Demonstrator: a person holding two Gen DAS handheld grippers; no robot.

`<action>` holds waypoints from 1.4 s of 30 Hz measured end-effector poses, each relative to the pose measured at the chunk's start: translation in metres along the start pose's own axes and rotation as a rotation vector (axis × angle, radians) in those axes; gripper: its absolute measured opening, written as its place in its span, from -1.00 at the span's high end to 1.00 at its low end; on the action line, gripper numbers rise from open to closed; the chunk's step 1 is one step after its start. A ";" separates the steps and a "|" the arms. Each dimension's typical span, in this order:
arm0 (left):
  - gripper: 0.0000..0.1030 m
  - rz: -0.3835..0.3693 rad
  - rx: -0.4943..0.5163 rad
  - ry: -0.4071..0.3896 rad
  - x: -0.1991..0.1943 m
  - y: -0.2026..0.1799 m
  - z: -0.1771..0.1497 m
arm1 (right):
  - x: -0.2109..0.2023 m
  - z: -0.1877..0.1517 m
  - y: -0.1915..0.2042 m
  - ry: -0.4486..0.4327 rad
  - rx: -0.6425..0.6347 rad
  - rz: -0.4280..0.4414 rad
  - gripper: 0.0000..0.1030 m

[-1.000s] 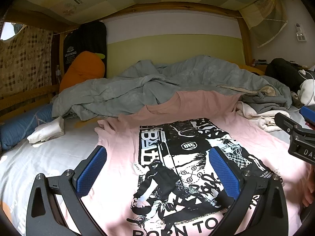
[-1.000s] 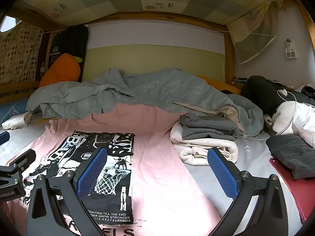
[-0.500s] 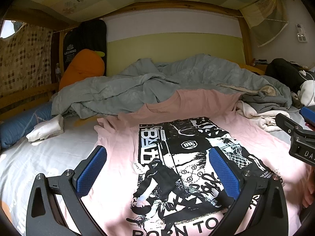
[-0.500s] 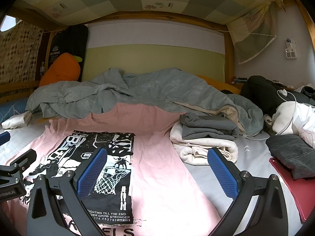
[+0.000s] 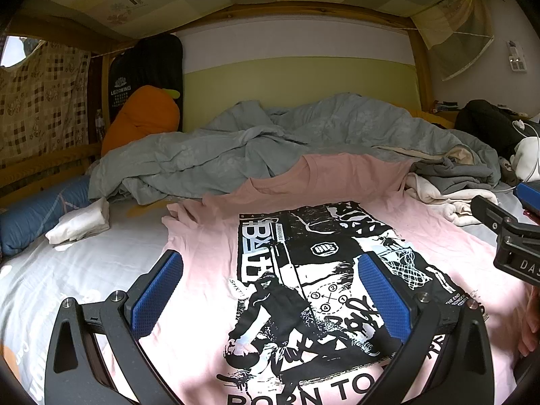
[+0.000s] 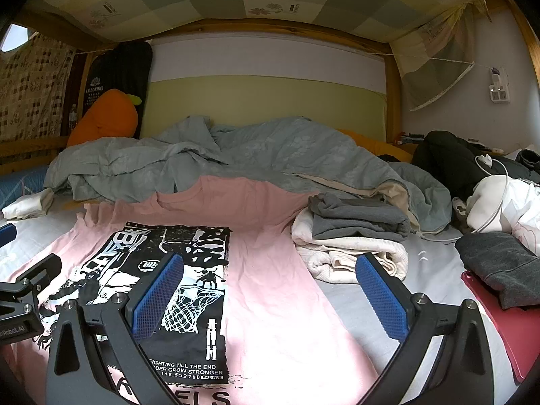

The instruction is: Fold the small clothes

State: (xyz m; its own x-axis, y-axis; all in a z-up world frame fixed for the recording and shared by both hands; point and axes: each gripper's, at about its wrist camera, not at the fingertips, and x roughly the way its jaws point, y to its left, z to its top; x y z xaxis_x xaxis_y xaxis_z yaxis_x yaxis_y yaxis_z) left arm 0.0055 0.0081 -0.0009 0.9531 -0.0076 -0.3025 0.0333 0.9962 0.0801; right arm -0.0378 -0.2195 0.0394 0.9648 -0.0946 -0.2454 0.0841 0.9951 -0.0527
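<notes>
A pink T-shirt [image 5: 209,256] with a large black-and-white print lies spread flat, front up, on the bed; it also shows in the right wrist view [image 6: 270,270]. Its collar end reaches the grey duvet. My left gripper [image 5: 270,290] is open and empty, held just above the shirt's print. My right gripper [image 6: 270,290] is open and empty above the shirt's right side. The right gripper shows at the right edge of the left wrist view [image 5: 509,236]; the left gripper shows at the left edge of the right wrist view [image 6: 23,300].
A rumpled grey duvet [image 5: 270,141] lies across the back. A stack of folded grey and cream clothes [image 6: 351,239] sits right of the shirt. White folded cloth [image 5: 81,222] lies left. Dark clothes [image 6: 499,266] and a red flat item [image 6: 496,317] lie far right. Wooden bed frame surrounds.
Both grippers have edged slightly; the view shifted a little. The shirt has not moved and both grippers stay open.
</notes>
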 end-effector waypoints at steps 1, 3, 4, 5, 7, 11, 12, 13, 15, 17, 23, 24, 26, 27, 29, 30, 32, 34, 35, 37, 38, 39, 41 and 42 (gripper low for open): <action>-1.00 0.000 0.000 0.000 0.000 0.000 0.000 | 0.000 0.000 0.001 -0.001 0.001 0.000 -0.99; -1.00 0.000 -0.001 -0.001 -0.001 -0.001 0.000 | 0.000 0.000 0.001 -0.001 0.001 0.000 -0.99; -1.00 0.000 -0.001 -0.001 0.000 -0.001 0.000 | 0.000 0.000 0.001 -0.001 0.001 0.000 -0.99; -1.00 0.000 -0.001 -0.001 0.000 -0.001 0.000 | 0.000 0.000 0.000 -0.001 0.001 0.000 -0.99; -1.00 0.000 -0.001 -0.001 0.000 -0.001 0.000 | 0.000 0.000 0.000 -0.001 0.000 0.000 -0.99; -1.00 0.000 -0.001 -0.001 0.000 0.000 0.000 | 0.000 0.000 0.000 0.000 0.000 0.000 -0.99; -1.00 0.000 -0.001 -0.001 0.000 0.000 0.000 | 0.000 0.000 0.000 0.000 -0.001 -0.001 -0.99; -1.00 0.000 -0.001 -0.001 -0.001 -0.001 0.000 | 0.000 0.000 0.000 0.000 0.000 0.000 -0.99; -1.00 0.000 0.000 -0.001 -0.001 -0.001 0.000 | 0.000 0.000 0.001 0.000 0.000 -0.001 -0.99; -1.00 0.000 0.000 -0.002 -0.001 0.000 -0.001 | 0.000 0.000 0.000 0.000 -0.001 -0.001 -0.99; -1.00 -0.001 -0.002 -0.001 0.000 0.000 -0.001 | 0.000 0.000 0.001 0.000 -0.002 -0.001 -0.99; -1.00 0.000 -0.002 -0.002 -0.001 -0.001 -0.001 | 0.000 0.000 0.001 0.000 -0.001 -0.001 -0.99; -1.00 -0.001 -0.002 -0.003 -0.001 0.000 -0.001 | 0.000 0.000 0.001 -0.001 -0.001 -0.002 -0.99; -1.00 -0.001 -0.002 -0.004 -0.001 0.000 -0.001 | 0.000 0.000 0.002 -0.001 -0.002 -0.002 -0.99; -1.00 -0.002 -0.002 -0.006 -0.001 -0.001 -0.001 | 0.000 0.000 0.002 -0.001 -0.002 0.005 -0.99; -1.00 -0.005 -0.002 -0.009 -0.002 -0.001 0.000 | -0.001 0.000 0.002 -0.002 -0.002 0.019 -0.99; -1.00 -0.026 0.000 -0.026 -0.006 -0.001 0.000 | -0.003 -0.002 0.001 0.001 -0.005 0.075 -0.99; -1.00 -0.025 0.005 -0.058 -0.013 -0.002 -0.001 | -0.007 -0.004 0.001 -0.001 -0.007 0.073 -0.99; -1.00 -0.030 0.003 -0.067 -0.016 -0.002 -0.001 | -0.011 -0.004 0.001 -0.008 -0.012 0.013 -0.99; -1.00 0.017 -0.011 -0.085 -0.023 0.000 -0.001 | -0.018 -0.004 0.001 -0.014 -0.010 -0.092 -0.99; -1.00 0.028 -0.022 -0.100 -0.027 0.003 -0.001 | -0.022 -0.003 0.000 -0.017 -0.008 -0.096 -0.99; -1.00 0.024 -0.037 -0.116 -0.032 0.006 0.000 | -0.025 -0.002 -0.003 -0.005 -0.003 -0.068 -0.99; -1.00 0.007 -0.055 -0.120 -0.039 0.010 0.002 | -0.027 0.005 -0.007 0.047 -0.021 0.001 -0.99; -1.00 -0.003 -0.060 -0.114 -0.043 0.013 0.003 | -0.028 0.009 -0.009 0.078 -0.043 0.024 -0.99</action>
State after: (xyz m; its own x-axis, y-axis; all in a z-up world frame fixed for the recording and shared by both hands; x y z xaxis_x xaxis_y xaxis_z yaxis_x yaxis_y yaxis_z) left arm -0.0342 0.0207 0.0158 0.9811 -0.0171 -0.1925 0.0216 0.9995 0.0214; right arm -0.0635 -0.2258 0.0558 0.9439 -0.0740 -0.3218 0.0485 0.9951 -0.0866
